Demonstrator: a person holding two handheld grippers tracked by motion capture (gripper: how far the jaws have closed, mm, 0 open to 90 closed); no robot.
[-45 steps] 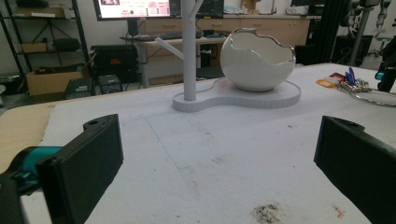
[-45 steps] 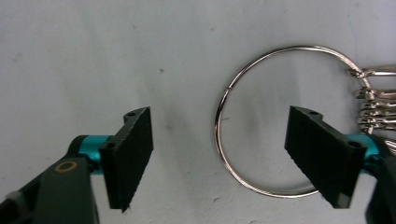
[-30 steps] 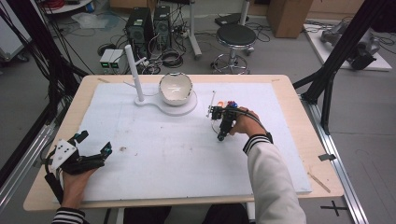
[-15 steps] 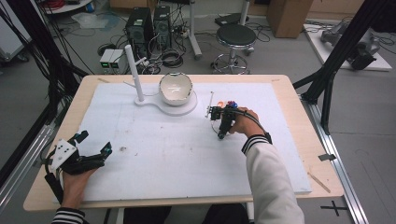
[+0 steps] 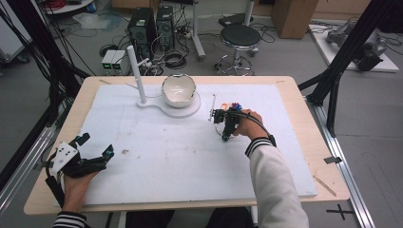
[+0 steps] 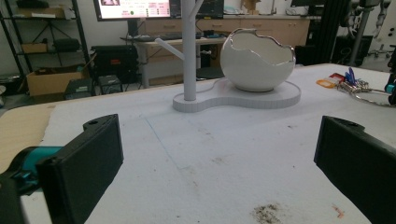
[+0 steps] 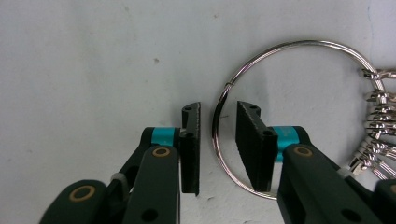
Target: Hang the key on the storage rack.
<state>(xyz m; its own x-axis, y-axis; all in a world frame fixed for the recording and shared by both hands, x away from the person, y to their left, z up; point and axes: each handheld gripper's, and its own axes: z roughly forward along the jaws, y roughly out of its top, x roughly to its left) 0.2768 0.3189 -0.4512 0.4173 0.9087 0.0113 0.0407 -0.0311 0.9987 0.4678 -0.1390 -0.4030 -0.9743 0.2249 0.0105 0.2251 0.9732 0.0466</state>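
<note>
Your right gripper [image 7: 217, 140] straddles the key ring [image 7: 261, 60] flat on the white mat [image 5: 190, 161]; its jaws have just been closing, pads not yet pressing the wire. Clips [image 7: 378, 121] crowd its far side. The eggshell bowl [image 5: 178, 89] and post [image 5: 135, 71] stand apart; your left gripper [image 5: 95, 152] rests open.

In your right gripper view the metal ring [image 7: 299, 116] is cut by the right edge, so you cannot see what hangs on its small clasps [image 7: 378, 121]. The lower arc of the ring is hidden behind one jaw. In the high view the ring is too small and thin to follow. In your left gripper view the right jaw is cut off by the edge, and the coloured tags [image 6: 341, 79] are too small to tell.
</note>
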